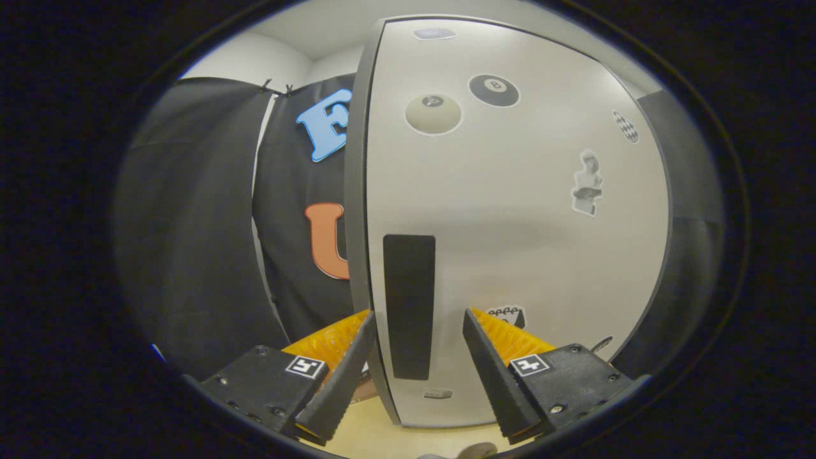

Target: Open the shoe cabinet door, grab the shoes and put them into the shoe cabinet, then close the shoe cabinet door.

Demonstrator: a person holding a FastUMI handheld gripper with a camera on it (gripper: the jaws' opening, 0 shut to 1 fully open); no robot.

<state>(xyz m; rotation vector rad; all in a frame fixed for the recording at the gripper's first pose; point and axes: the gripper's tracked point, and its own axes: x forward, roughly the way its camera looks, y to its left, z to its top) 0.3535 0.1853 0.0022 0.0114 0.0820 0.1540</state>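
Gripper view: hand-held gripper spread wide, holding nothing — its fingers straddle the free edge of the shoe cabinet door.
Door: dead ahead at 12 o'clock; dark handle strip between the fingers, stickers higher up.
Shoes: cannot tell where.
Progress: judged early — door being worked at its edge; shoes still to load, closing still to come.

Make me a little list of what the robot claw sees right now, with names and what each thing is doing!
gripper: open, fingers either side of the door's edge
cabinet door: pale, right in front of the fingers
handle: dark upright strip, between the fingers, not squeezed
stickers: two pool balls high on the door, more lower down
shoes: none to report
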